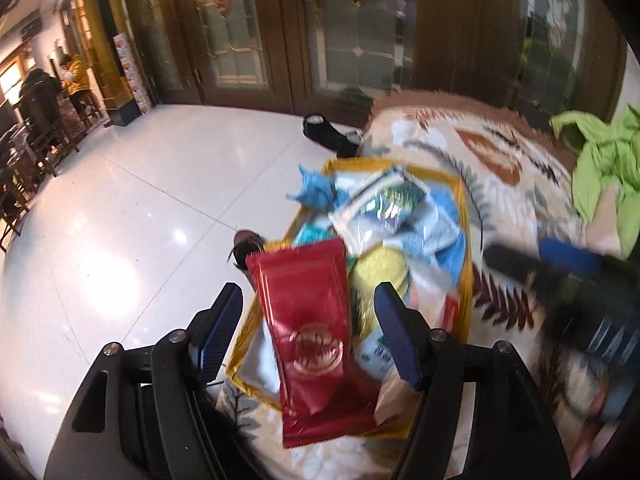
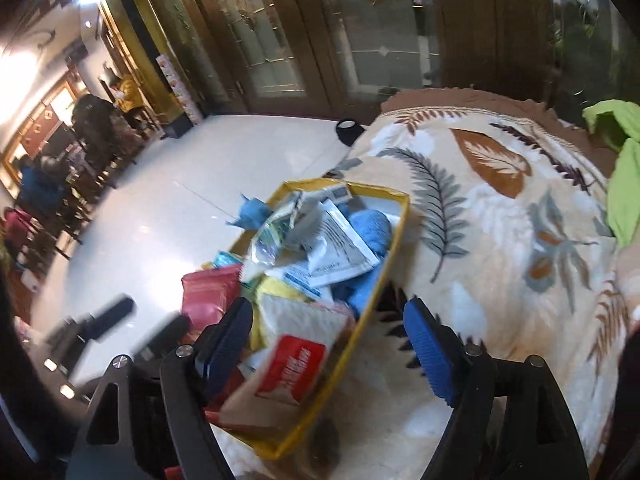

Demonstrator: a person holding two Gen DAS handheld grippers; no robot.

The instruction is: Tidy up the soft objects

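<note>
Red packet (image 1: 316, 344) btwn open left gripper (image 1: 310, 336) fingers, lower end blurred.

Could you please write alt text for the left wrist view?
The left hand-held gripper, jaws open, frames a red foil packet above a yellow-rimmed tray heaped with soft packets and blue cloths. The tray sits on a leaf-patterned blanket beside a glossy white floor.

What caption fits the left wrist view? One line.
Open left gripper over a red packet atop a packed yellow box on a leaf-print blanket.
</note>
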